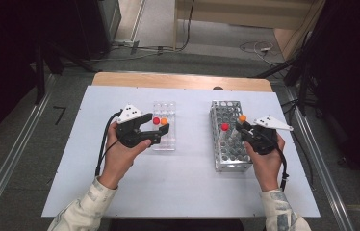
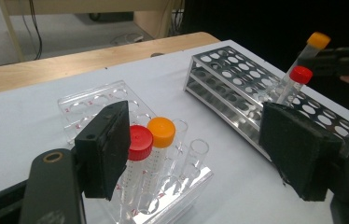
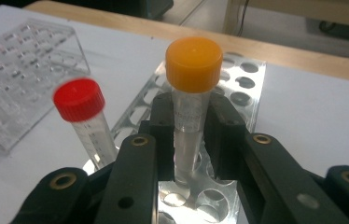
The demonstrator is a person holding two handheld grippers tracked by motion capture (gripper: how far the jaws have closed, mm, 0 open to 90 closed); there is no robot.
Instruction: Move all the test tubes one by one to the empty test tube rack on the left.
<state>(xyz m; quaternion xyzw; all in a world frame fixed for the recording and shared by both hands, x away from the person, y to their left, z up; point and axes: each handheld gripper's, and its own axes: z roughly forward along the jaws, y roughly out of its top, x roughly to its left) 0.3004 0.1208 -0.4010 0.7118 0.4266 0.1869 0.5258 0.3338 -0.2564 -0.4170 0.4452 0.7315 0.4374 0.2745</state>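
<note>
Over metal rack [image 3: 249, 79]: right claw [image 3: 192, 121] clamps orange-capped tube [image 3: 192, 93].

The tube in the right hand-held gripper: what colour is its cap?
Orange, clearest in the right gripper view.

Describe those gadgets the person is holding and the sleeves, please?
Each hand holds a black gripper, left gripper and right gripper, with two chunky black jaws, dark padded faces and brass-ringed holes. A pale three-cornered plate tops each, and a black cable trails back. The sleeves are pale and mottled.
</note>
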